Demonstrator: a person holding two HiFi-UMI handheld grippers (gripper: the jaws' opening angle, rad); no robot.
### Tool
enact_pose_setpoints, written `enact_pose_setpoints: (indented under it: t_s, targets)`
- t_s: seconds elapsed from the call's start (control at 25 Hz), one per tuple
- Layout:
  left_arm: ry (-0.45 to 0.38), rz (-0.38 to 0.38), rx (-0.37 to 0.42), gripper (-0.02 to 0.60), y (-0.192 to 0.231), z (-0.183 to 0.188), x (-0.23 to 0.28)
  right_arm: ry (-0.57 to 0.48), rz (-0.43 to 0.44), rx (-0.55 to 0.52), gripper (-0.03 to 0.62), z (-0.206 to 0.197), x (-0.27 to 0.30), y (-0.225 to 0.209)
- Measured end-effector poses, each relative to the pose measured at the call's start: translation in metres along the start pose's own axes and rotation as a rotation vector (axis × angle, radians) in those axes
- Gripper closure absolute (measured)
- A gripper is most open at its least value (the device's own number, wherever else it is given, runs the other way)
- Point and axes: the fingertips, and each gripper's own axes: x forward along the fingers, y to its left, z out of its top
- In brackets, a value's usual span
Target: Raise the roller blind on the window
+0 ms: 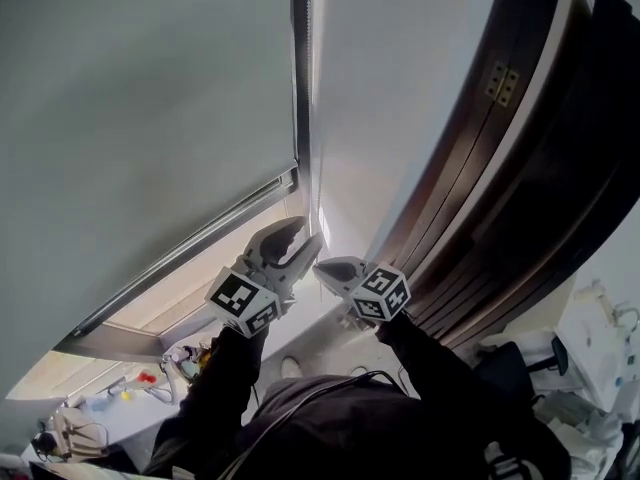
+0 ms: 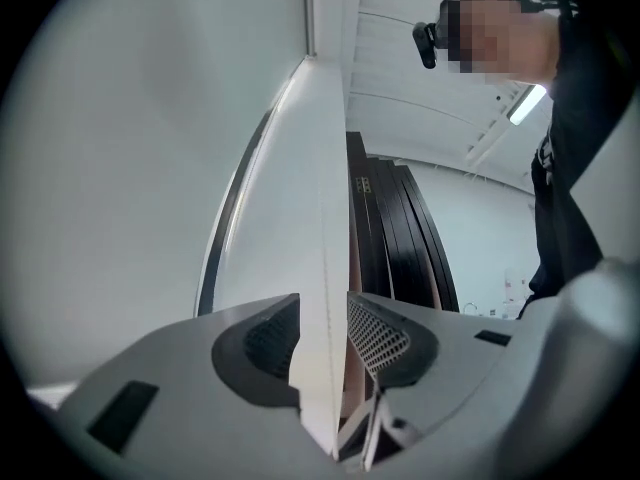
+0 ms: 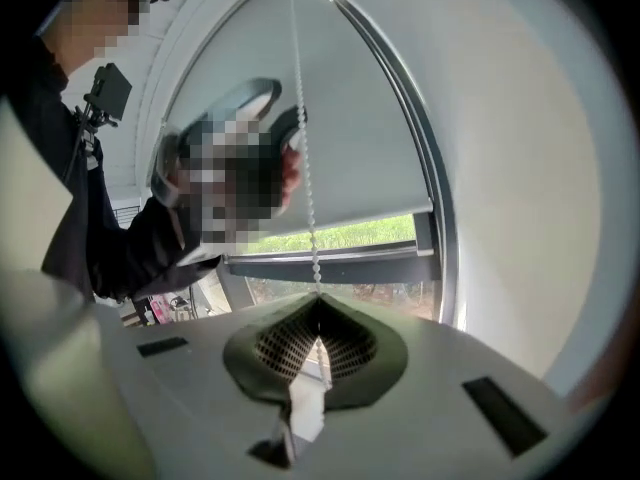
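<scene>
On my far left the pale grey fabric roller blind (image 1: 150,98) hangs to the left of the thin white bead chain (image 3: 305,168). Its bottom bar (image 1: 190,236) stops short of the sill, so a strip of bright glass shows under it. In the right gripper view that strip shows green outdoors.

Next comes my left gripper (image 1: 305,233), just left of the chain. Its claw stands moderately wide. In the left gripper view the chain runs up through the gap, and I see neither pad pressing on it.

My right gripper (image 1: 320,266) sits just beside the left one. Its claw is pinched tight on the chain, which rises straight and taut from the tips.

Further right of the chain stand dark brown wooden panels (image 1: 500,168) with a small brass hinge (image 1: 503,83).
</scene>
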Motion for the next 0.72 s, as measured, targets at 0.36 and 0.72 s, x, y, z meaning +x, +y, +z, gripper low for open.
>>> enact_pose_setpoints:
  t_s: [0.36,0.72]
  targets:
    - [0.006,0.007,0.033,0.449,0.002,0.009,0.013,0.012,0.028,0.003,0.588,-0.018,0.007,0.007]
    - [0.004,-0.058,-0.046,0.574,-0.001,0.008,0.011,-0.071,0.141,-0.061,0.587,-0.016,0.0,0.022]
